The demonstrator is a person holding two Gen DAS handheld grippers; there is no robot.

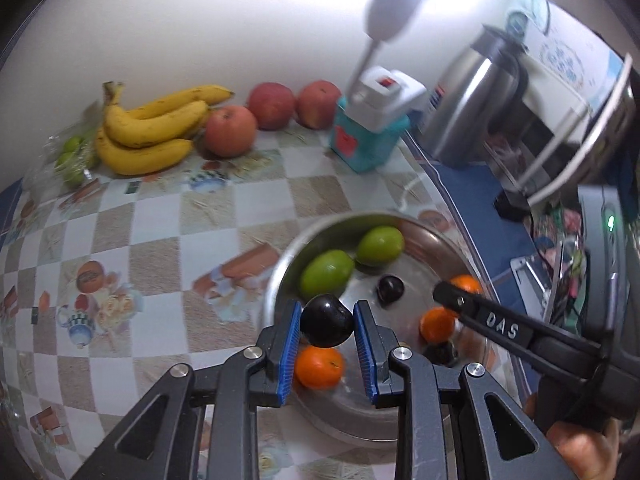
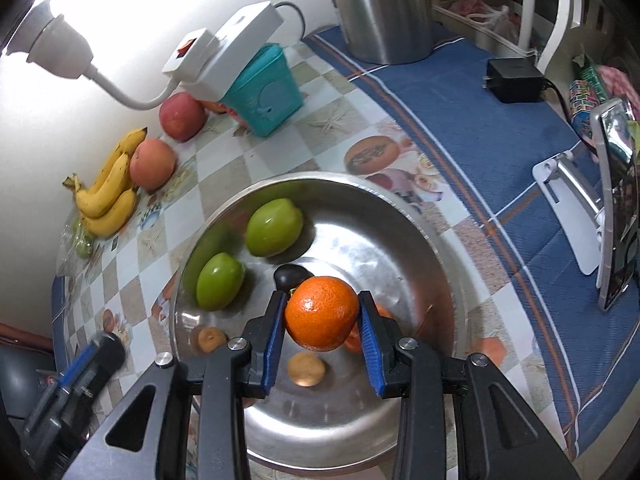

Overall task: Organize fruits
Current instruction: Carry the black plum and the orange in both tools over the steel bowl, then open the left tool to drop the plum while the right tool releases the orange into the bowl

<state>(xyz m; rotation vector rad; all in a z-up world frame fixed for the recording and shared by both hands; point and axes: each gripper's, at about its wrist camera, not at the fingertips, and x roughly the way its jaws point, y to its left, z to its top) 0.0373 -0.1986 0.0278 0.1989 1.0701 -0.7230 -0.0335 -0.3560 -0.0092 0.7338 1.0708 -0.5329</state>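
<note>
Jaws of both grippers clamped on fruit: left gripper [image 1: 327, 322] pinches glossy dark plum [image 1: 326, 321] between ribbed blue pads; right gripper [image 2: 322, 320] pinches dimpled orange tangerine [image 2: 322, 319]. Both held above round steel bowl [image 2: 424, 240], lower centre of frame. Bowl contents: two smooth green fruits [image 2: 273, 227], another dark plum [image 1: 391, 288], more tangerines [image 1: 319, 366]. Upper left, against wall on checked tablecloth [image 1: 152, 232]: curved bananas [image 1: 148, 132], round red apples [image 1: 231, 131].

Left gripper [image 1: 326, 322] clamping dark plum [image 1: 326, 321] above steel bowl [image 1: 280, 276], two green fruits [image 1: 326, 274] inside bowl, bananas [image 1: 148, 132] well beyond bowl
</note>
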